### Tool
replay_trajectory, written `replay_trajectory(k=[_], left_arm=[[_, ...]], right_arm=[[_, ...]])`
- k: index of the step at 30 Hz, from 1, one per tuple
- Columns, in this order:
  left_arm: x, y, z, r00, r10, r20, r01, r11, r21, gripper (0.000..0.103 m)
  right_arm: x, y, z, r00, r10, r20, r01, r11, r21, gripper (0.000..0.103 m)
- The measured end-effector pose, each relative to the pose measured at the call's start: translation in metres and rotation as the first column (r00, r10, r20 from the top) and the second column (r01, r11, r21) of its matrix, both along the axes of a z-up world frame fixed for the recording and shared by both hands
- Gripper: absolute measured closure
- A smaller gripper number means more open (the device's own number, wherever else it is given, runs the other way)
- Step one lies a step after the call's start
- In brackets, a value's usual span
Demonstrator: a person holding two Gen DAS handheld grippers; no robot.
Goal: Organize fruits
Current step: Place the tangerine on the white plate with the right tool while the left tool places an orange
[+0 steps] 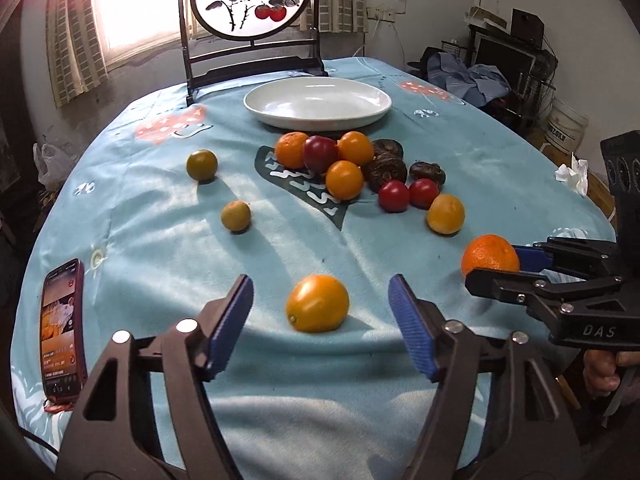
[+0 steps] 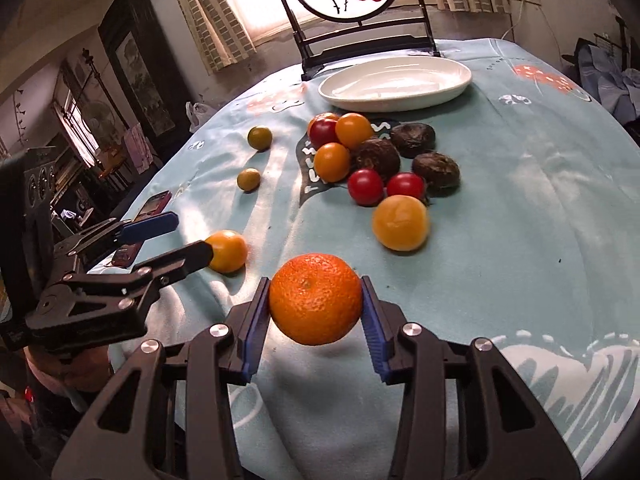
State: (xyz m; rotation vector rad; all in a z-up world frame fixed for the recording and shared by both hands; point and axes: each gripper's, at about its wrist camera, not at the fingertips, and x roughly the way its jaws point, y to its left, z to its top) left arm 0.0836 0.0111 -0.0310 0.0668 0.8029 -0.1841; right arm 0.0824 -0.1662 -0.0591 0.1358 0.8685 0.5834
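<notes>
My right gripper (image 2: 316, 316) is shut on a rough orange mandarin (image 2: 316, 304), held just above the cloth; it also shows in the left wrist view (image 1: 490, 258). My left gripper (image 1: 320, 320) is open around a smooth orange fruit (image 1: 317, 303) lying on the cloth, pads apart from it; that fruit shows in the right wrist view (image 2: 227, 251). A white oval dish (image 1: 318, 103) stands empty at the far side. In front of it lies a pile of orange, red and dark brown fruits (image 1: 344, 168). Two small greenish fruits (image 1: 202, 165) (image 1: 236, 216) lie to the left.
A phone (image 1: 63, 332) lies at the table's near left edge. A dark wooden stand with a round painted panel (image 1: 252, 20) rises behind the dish. A crumpled tissue (image 1: 574, 174) sits at the right edge. The table is round with a light blue cloth (image 1: 160, 260).
</notes>
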Motion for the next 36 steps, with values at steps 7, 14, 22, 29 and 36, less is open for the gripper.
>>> replay_trajectory(k=[7, 14, 22, 29, 36], left_arm=[[0.015, -0.003, -0.024, 0.995, 0.004, -0.096, -0.002, 1.000, 0.024, 0.053], [0.016, -0.001, -0.031, 0.993, -0.003, -0.115, 0.005, 1.000, 0.015, 0.063], [0.052, 0.006, 0.006, 0.997, -0.052, -0.065, 0.047, 0.996, -0.075, 0.063], [0.174, -0.004, 0.051, 0.999, -0.037, 0.012, 0.038, 0.997, -0.070, 0.063], [0.284, -0.017, 0.033, 0.997, 0.015, -0.080, -0.017, 0.999, -0.029, 0.063]], right_arm=[[0.001, -0.015, -0.006, 1.000, 0.000, -0.008, 0.000, 1.000, 0.025, 0.059], [0.008, -0.022, -0.008, 1.000, 0.000, -0.023, 0.002, 0.999, 0.053, 0.059], [0.050, -0.027, 0.021, 1.000, 0.004, -0.007, -0.003, 0.994, 0.111, 0.059], [0.175, -0.016, 0.049, 0.993, -0.111, 0.040, 0.109, 0.992, 0.060, 0.059], [0.284, 0.011, 0.017, 0.992, -0.120, -0.040, 0.118, 0.992, -0.055, 0.059]])
